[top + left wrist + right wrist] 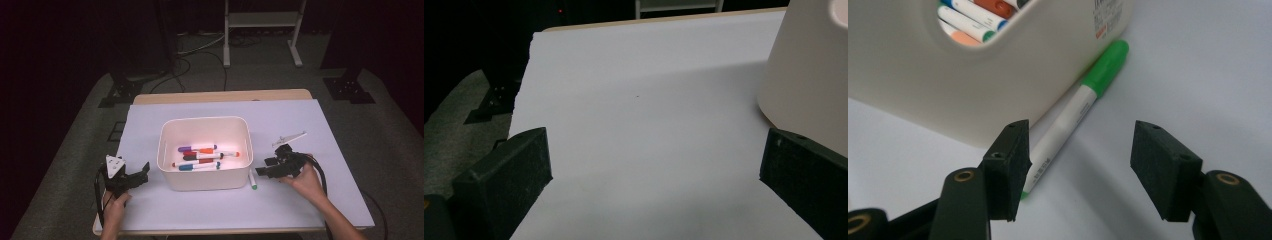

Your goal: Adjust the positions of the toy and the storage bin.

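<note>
- Bin sits mid-surface, markers inside.
- One marker lies against the bin's right wall (outside).
- Left tool left of bin; right tool right.

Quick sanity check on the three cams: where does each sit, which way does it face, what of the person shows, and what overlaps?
High view: above the person's side, facing forward and down on the table; both hands, left gripper, right gripper.
Left gripper view: on the left gripper, facing across the table; its open jaws, bin wall at right.
Right gripper view: on the right gripper, low, open jaws around the green marker.
Shared: white bin in all three; green marker in the high and right gripper views.
</note>
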The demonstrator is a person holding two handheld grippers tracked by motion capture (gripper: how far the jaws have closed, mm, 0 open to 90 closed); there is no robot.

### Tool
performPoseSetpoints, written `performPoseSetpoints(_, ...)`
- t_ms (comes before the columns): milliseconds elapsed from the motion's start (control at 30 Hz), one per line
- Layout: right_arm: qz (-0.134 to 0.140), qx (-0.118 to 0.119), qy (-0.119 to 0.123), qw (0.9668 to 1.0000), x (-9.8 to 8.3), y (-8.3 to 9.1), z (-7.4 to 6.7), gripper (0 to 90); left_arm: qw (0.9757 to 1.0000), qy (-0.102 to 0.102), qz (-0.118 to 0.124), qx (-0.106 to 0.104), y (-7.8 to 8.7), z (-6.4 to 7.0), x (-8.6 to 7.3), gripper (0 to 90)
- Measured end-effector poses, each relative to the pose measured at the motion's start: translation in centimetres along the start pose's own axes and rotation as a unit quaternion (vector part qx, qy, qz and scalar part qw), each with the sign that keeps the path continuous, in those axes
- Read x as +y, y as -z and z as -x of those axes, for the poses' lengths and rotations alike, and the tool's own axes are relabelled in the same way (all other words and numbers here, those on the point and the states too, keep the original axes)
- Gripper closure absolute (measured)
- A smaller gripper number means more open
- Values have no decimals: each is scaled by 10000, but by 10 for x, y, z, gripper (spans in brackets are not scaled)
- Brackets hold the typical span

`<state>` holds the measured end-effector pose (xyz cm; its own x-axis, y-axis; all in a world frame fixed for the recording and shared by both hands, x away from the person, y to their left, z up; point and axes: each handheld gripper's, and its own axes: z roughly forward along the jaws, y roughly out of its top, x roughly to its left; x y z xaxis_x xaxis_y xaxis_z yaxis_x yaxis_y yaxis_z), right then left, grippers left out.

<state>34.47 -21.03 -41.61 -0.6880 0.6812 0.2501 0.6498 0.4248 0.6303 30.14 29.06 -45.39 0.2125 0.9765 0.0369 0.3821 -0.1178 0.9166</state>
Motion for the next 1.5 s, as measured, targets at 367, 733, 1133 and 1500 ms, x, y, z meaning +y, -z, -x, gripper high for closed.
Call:
performPoseSetpoints(367,50,-170,-234,9996,-6,-27,-4,398,10000,-10,4,-13,0,0,0,0)
performPoseSetpoints(733,-33,-593,-28,9982,-7,-35,-8,415,10000,-10,5,-14,0,0,0,0)
performPoseSetpoints(1133,-182,-1189,-32,9927,-11,-11,16,443,10000,-6,-5,-6,0,0,0,0)
performPoseSetpoints(1500,-287,-1533,-127,9877,-20,-4,31,573,10000,7,-9,-7,0,0,0,0)
